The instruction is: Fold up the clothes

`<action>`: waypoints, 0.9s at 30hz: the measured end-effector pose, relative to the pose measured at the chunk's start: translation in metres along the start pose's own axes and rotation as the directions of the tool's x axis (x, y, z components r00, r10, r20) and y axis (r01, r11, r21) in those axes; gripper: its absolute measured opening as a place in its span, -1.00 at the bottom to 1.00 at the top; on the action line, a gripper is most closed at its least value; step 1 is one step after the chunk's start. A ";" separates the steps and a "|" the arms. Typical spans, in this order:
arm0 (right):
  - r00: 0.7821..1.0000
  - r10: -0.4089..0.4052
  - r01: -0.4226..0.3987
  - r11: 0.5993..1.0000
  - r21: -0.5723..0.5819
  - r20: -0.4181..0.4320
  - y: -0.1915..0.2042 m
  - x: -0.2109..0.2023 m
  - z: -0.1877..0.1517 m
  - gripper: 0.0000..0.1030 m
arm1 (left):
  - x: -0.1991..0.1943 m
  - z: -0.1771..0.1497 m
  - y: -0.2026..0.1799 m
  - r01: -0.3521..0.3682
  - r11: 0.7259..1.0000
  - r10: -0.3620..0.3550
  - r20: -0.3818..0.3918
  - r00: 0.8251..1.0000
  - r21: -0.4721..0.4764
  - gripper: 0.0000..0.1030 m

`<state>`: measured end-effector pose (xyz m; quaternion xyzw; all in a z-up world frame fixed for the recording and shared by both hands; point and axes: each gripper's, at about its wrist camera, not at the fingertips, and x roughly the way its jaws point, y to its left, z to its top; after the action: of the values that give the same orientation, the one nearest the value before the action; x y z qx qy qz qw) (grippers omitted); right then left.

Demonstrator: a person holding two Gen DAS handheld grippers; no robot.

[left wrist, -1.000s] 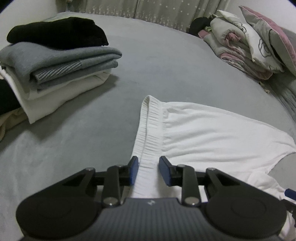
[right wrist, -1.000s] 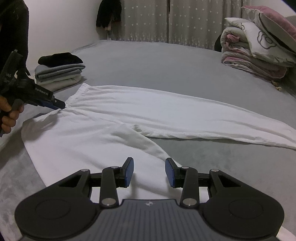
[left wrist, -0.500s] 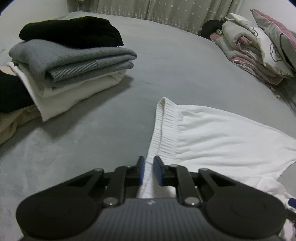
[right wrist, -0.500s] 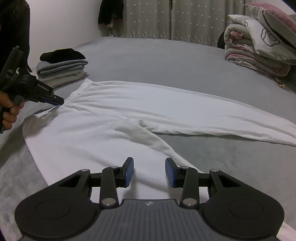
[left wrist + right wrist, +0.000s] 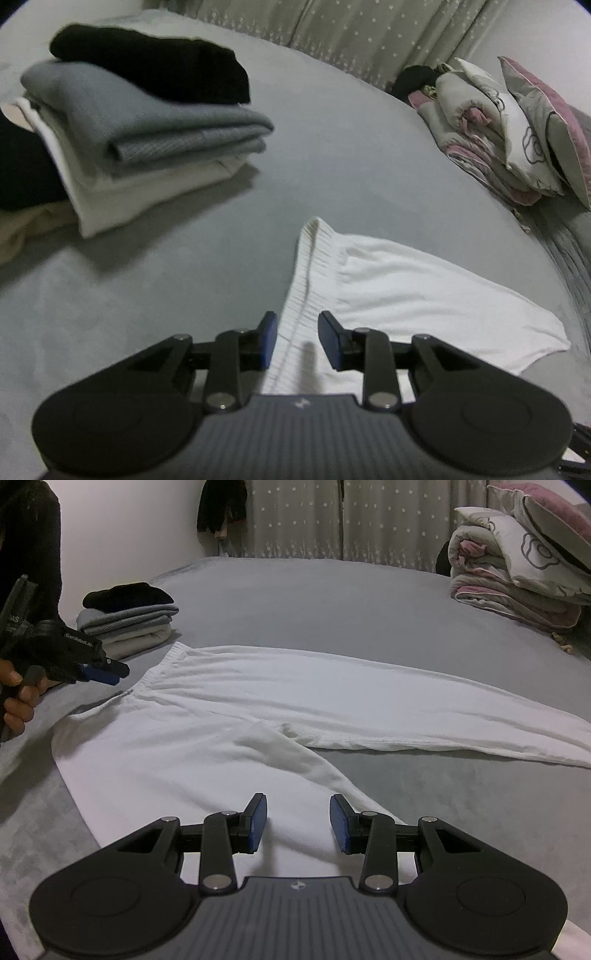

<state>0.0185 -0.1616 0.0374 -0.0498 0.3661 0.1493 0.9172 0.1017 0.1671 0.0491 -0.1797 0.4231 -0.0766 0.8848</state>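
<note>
White cotton trousers (image 5: 399, 280) lie flat on the grey bed (image 5: 332, 147), and in the left wrist view their ribbed waistband (image 5: 306, 273) runs straight between the jaws of the left gripper (image 5: 293, 339), which have just been opening: the blue pads stand apart on either side of the band without pressing it. A stack of folded clothes (image 5: 147, 133) sits toward the bed's far left corner, apart from the trousers. In the right wrist view the trousers (image 5: 258, 709) spread across the near half of the bed, one leg reaching to the right edge, the other bunched and creased where it crosses toward the right gripper (image 5: 298, 821). That gripper's jaws are moderately open over the nearer leg and hold nothing. The left gripper (image 5: 99, 670) hovers just beside the waistband corner, a hand (image 5: 18, 698) around its grip. The risk I see is a shallow bite: if the left jaws close on only the top layer of the waistband, the layers could split on lifting, and the creased leg would fold crooked.
</note>
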 end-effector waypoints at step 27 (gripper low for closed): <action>1.000 -0.014 0.014 1.000 -0.008 -0.007 0.005 0.004 -0.001 -0.12 | 0.009 -0.006 -0.013 0.087 0.996 -0.087 -0.044 0.995 0.013 -0.34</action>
<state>0.0190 -0.1564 0.0343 -0.0567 0.3684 0.1440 0.9167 0.1033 0.1515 0.0440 -0.1896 0.4332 -0.1220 0.8727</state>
